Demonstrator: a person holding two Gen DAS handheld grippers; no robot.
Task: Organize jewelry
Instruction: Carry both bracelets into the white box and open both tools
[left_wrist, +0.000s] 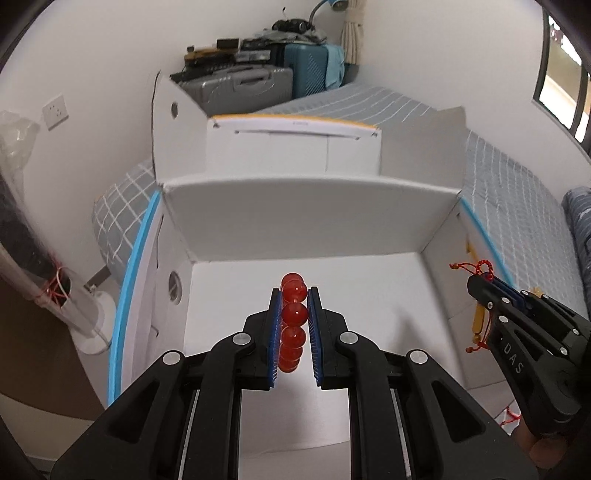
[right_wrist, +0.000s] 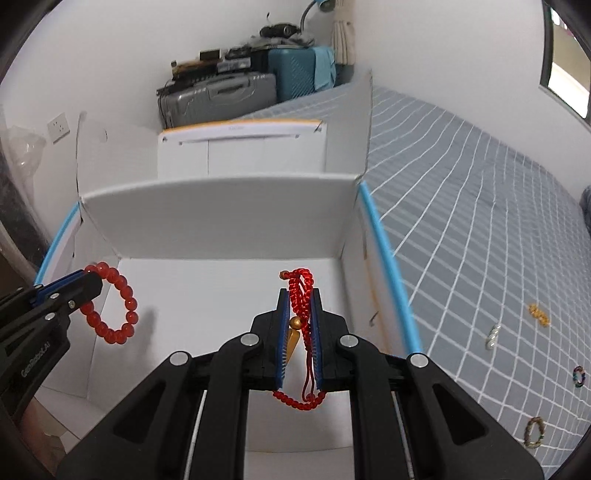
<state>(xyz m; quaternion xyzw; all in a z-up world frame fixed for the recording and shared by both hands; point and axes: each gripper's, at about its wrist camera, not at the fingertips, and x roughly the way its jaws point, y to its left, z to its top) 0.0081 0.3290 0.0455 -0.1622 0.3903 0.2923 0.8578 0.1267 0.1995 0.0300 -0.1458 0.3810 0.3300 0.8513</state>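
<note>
Left gripper (left_wrist: 292, 325) jaws clamped red bead bracelet (left_wrist: 293, 315); right gripper (right_wrist: 299, 332) jaws clamped red braided cord bracelet (right_wrist: 303, 295). Both hung over white box (right_wrist: 229, 291). Advice: lower first, release inside, pieces apart.

white walls (right_wrist: 129, 55) close in a small room. a bed with a grey, white-checked cover (right_wrist: 461, 192) runs along the right. at the far end, a grey suitcase (right_wrist: 218, 96) and a teal suitcase (right_wrist: 295, 70) stand stacked with clutter. a wall socket (right_wrist: 59, 127) sits on the left, a window (right_wrist: 565, 77) far right.
</note>
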